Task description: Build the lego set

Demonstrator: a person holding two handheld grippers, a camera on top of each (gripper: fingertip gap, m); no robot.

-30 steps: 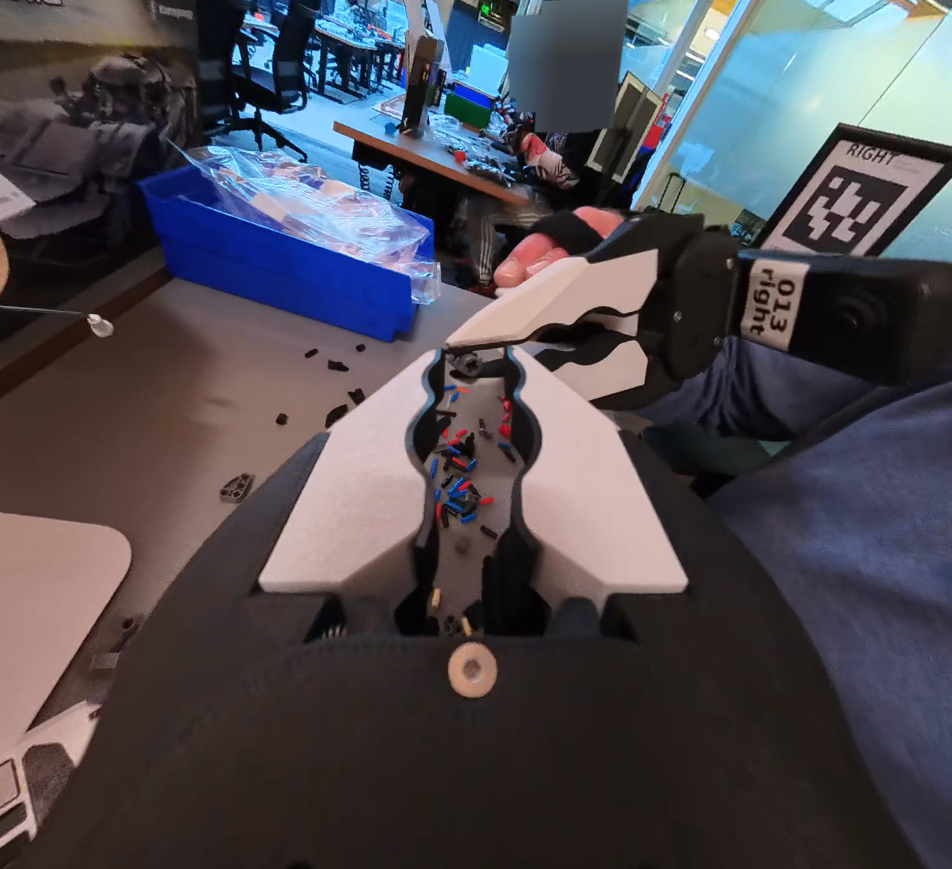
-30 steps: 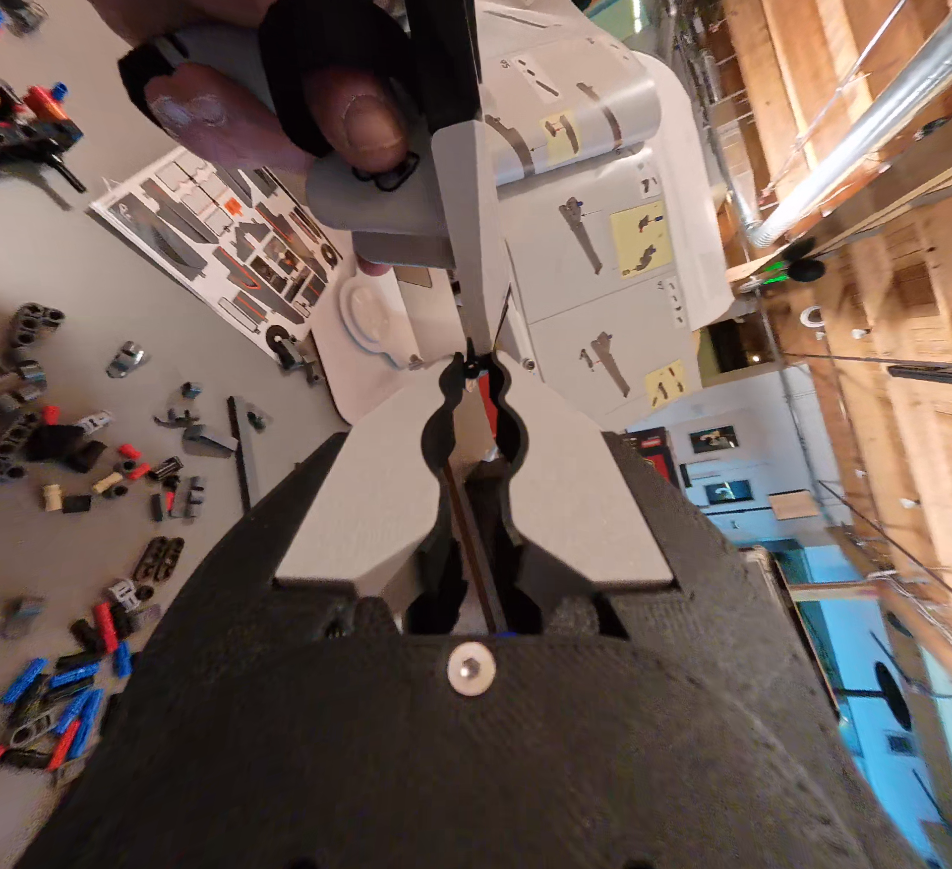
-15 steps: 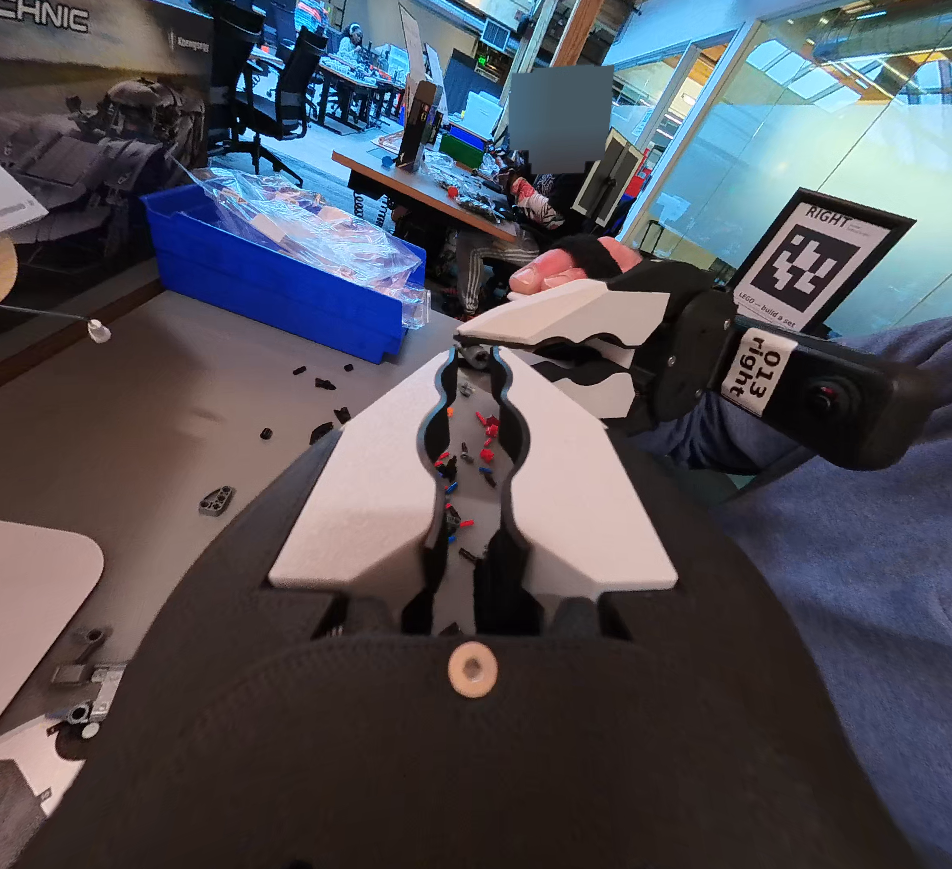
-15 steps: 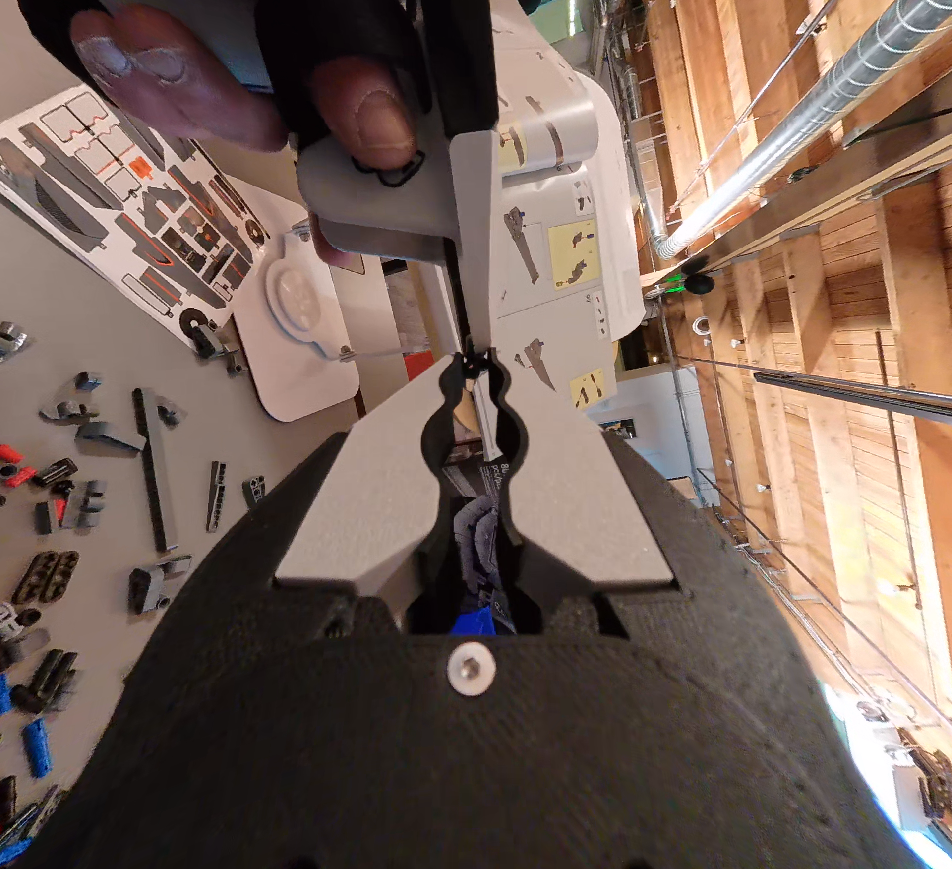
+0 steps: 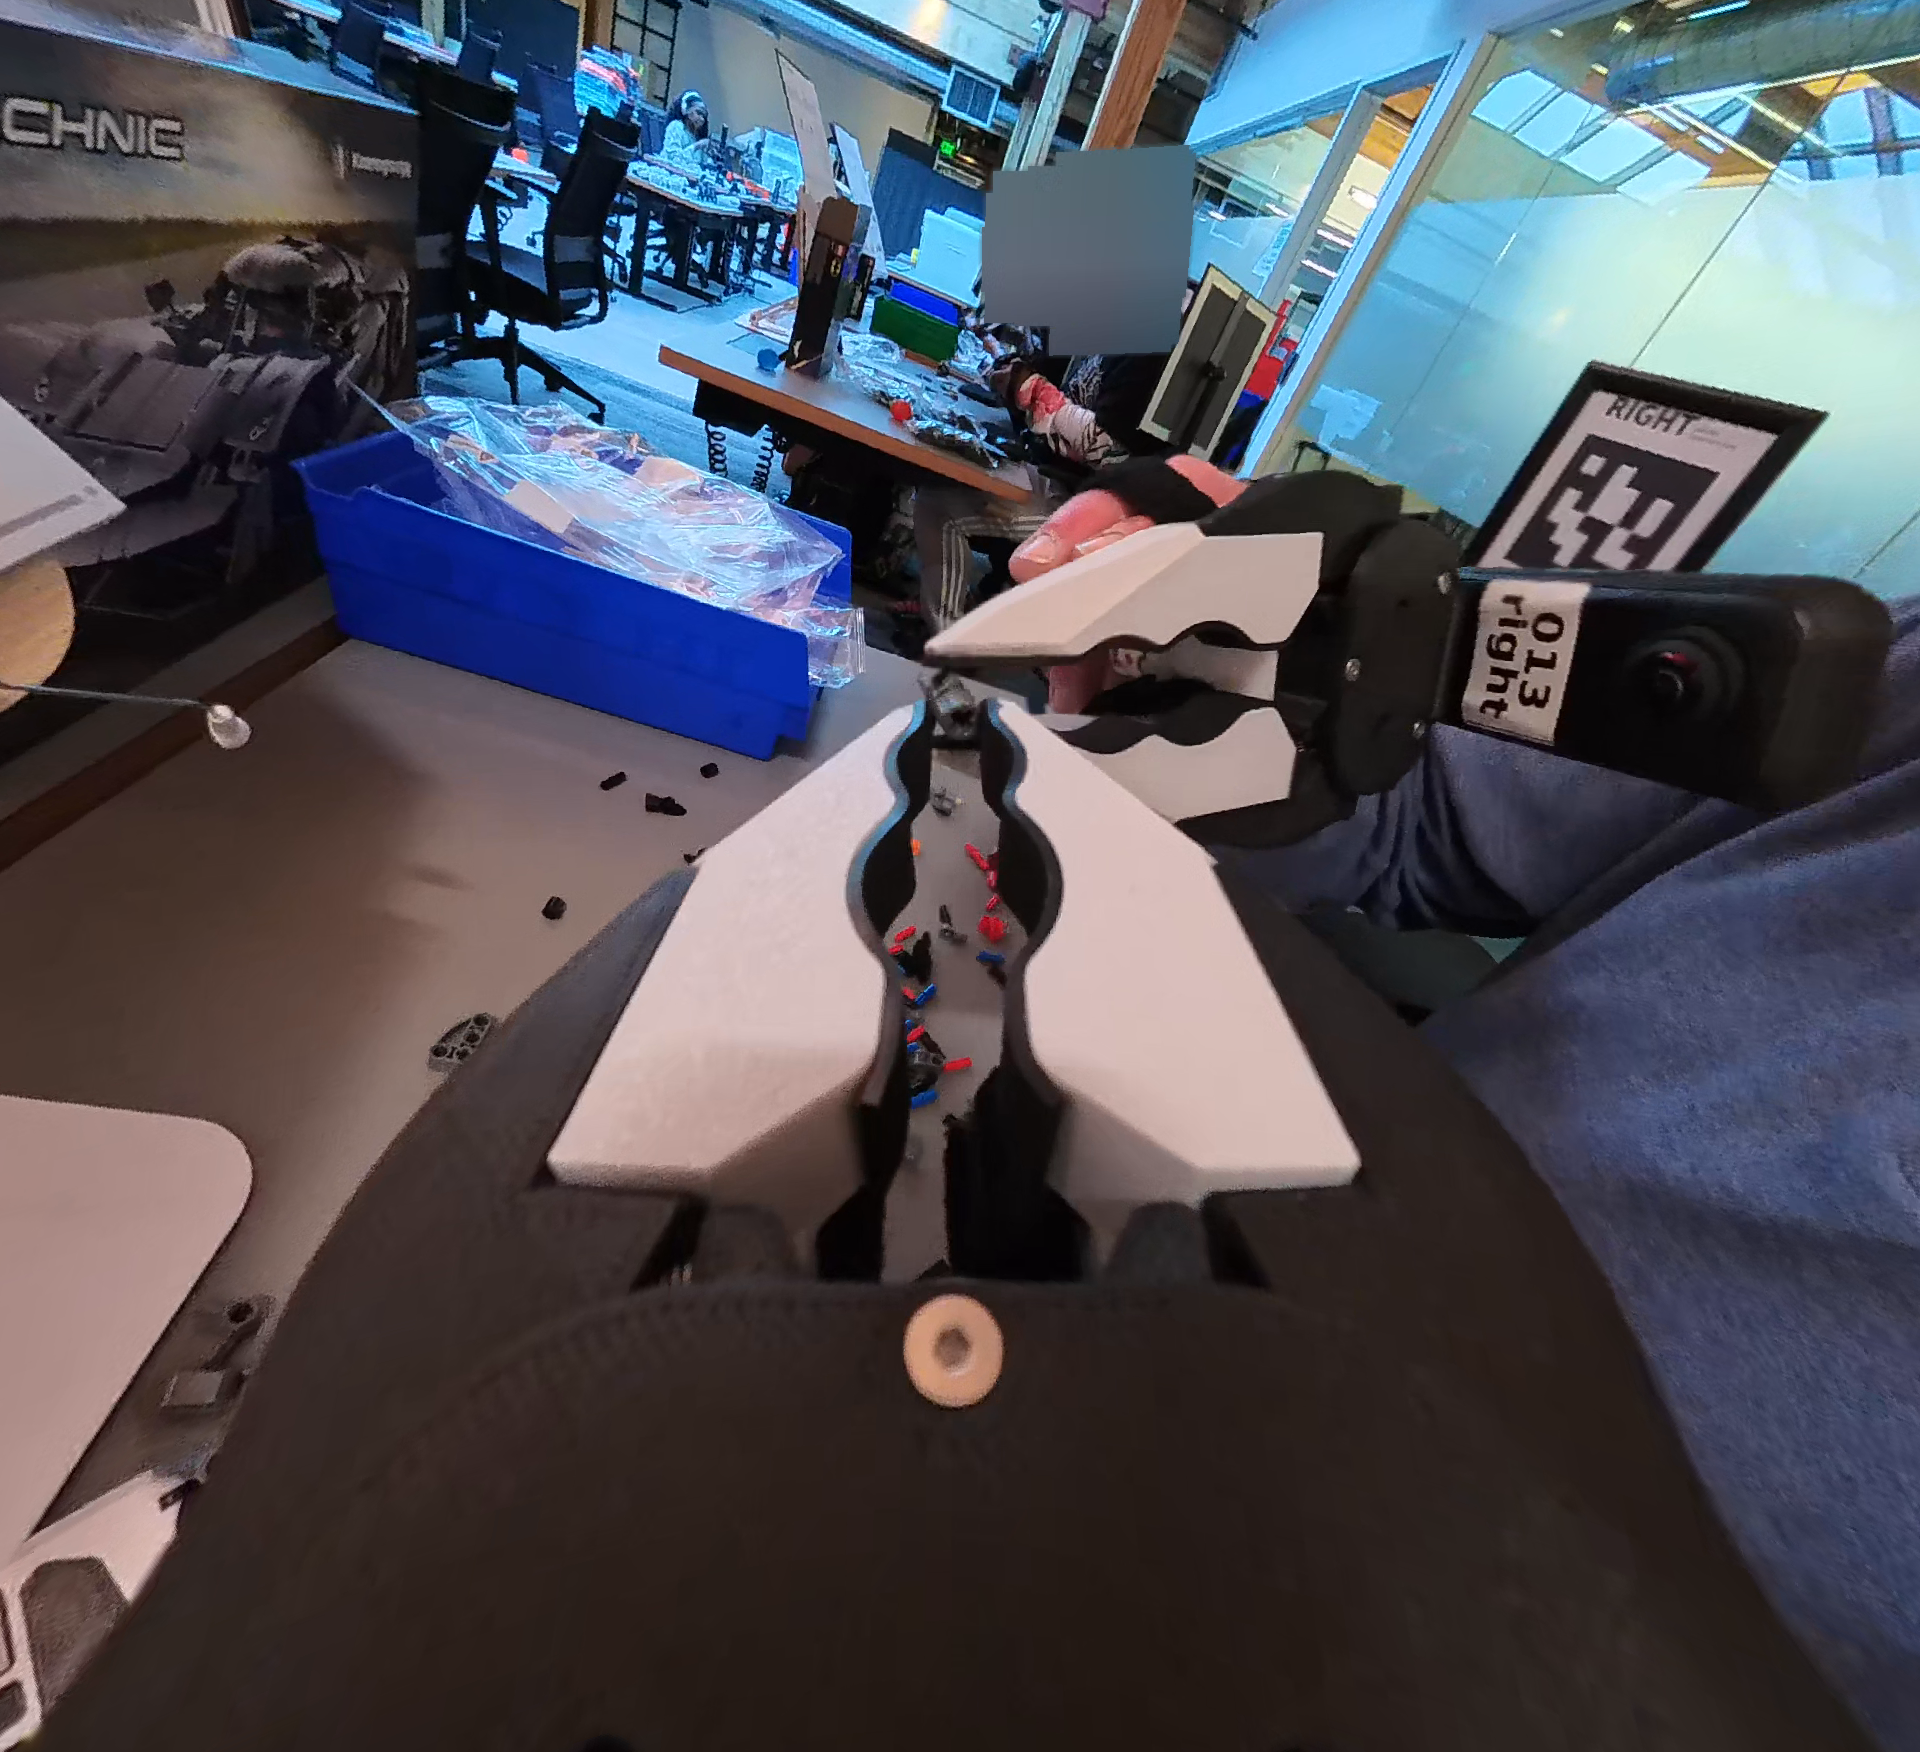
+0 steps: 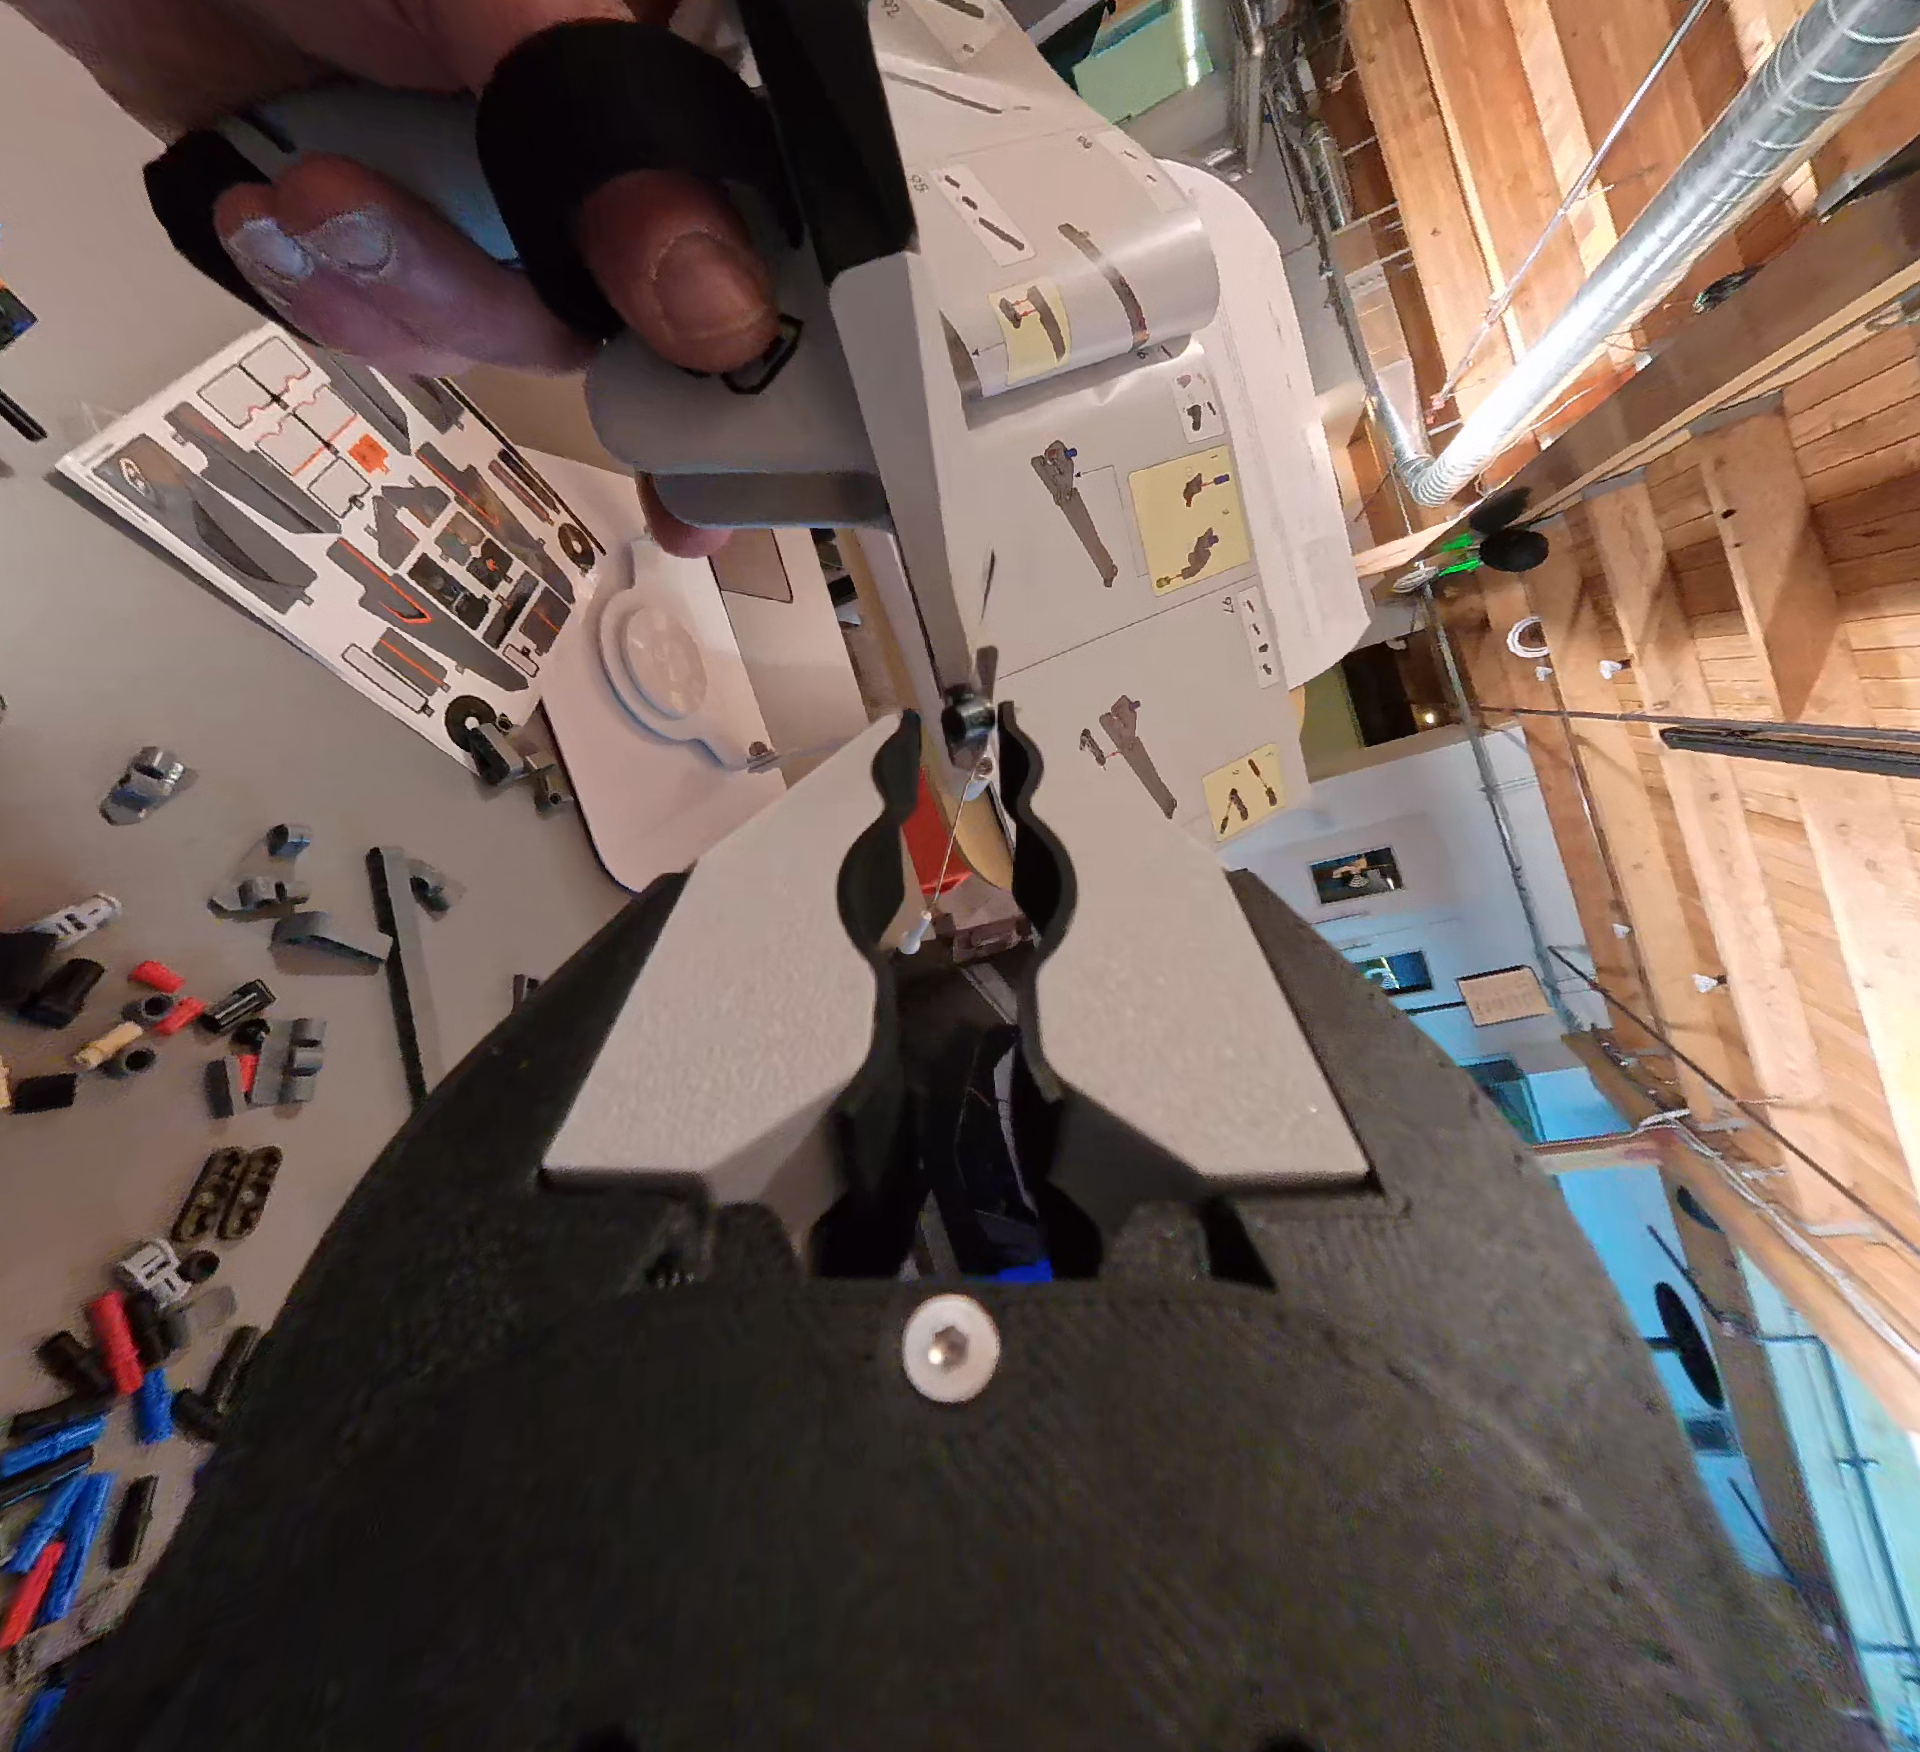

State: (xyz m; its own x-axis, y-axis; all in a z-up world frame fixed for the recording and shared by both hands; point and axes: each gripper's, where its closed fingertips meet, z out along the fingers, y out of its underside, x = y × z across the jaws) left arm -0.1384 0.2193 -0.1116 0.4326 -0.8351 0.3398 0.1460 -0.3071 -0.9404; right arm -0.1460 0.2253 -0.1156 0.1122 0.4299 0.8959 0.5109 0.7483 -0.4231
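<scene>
The grey table carries a blue bin of clear bags. The left gripper is clenched on a small dark lego piece, half hidden between its tips. The right gripper meets it there; what its nearly closed tips hold is unclear. Loose pins lie below.

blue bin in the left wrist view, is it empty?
No, the blue bin on the table holds a heap of crumpled clear plastic bags that rises above its rim.
</scene>
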